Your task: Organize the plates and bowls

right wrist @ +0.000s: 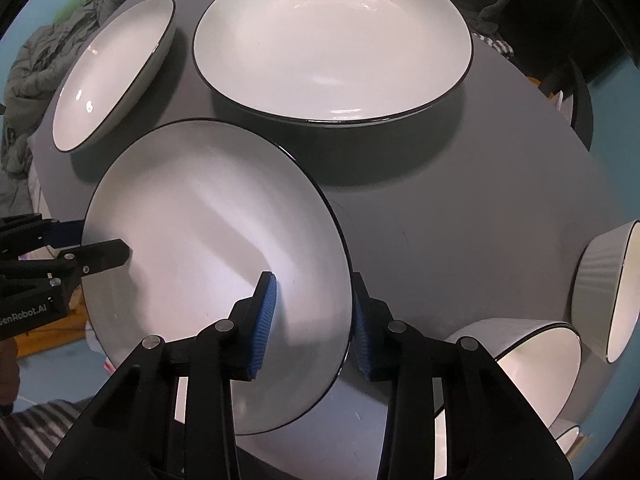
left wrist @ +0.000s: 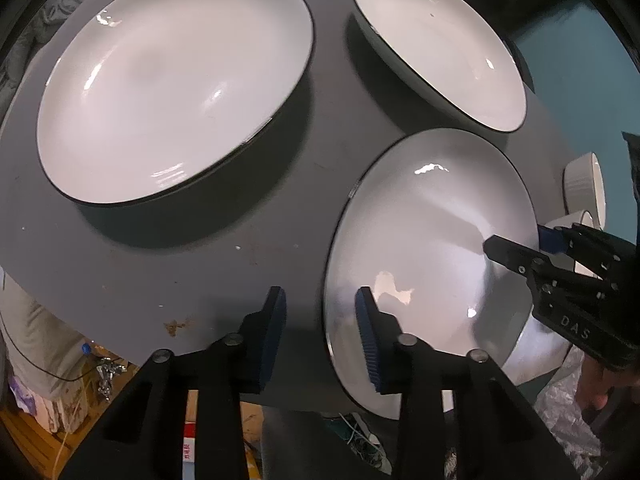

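Gripped at opposite rims by both claws, left claw [left wrist: 320, 336] and right claw [right wrist: 314, 320], each clenched on near plate [right wrist: 208, 248], glossy white, dark-edged. "DAS" and "enRobot.AI" legible on claw bodies. Beyond, on grey table [right wrist: 460, 208]: large plate [right wrist: 332, 40], smaller plate [right wrist: 116, 72], ribbed bowls [right wrist: 608, 288] by the right edge.

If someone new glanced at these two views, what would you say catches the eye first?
Most striking is the near plate, white with a thin dark rim, straddled on opposite edges by the right gripper and the left gripper. Behind it on the grey table lie a large plate and a smaller plate. White bowls cluster at the table's right edge.
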